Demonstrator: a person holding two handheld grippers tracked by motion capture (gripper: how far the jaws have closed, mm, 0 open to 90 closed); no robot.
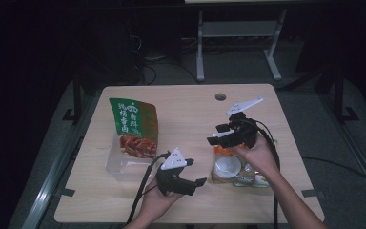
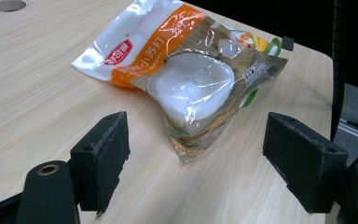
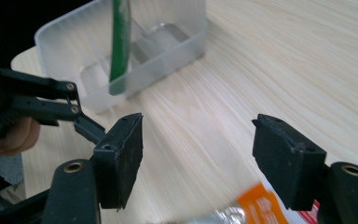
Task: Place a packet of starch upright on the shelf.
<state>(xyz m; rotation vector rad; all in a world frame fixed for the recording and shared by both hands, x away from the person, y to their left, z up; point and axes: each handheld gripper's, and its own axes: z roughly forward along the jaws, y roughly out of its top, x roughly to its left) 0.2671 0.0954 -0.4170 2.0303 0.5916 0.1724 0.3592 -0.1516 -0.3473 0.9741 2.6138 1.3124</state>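
Observation:
A clear snack bag [image 1: 228,168] with an orange label and a round white piece inside lies flat on the right half of the wooden table [image 1: 186,114]. My right gripper [image 1: 217,134] hovers just over its far end, pointing left, with jaws open. In the right gripper view the right gripper [image 3: 198,149] has bare wood between its pads and the bag's orange corner [image 3: 256,205] below. My left gripper [image 1: 195,172] is open and points right at the bag. In the left gripper view the bag [image 2: 191,84] lies ahead of the left gripper [image 2: 198,140], untouched.
A green and brown packet [image 1: 133,124] stands in a clear plastic container [image 1: 116,167] at the table's left, and the container [image 3: 168,42] also appears in the right gripper view. A cable hole [image 1: 220,97] sits near the far edge. Cables trail off the near edge.

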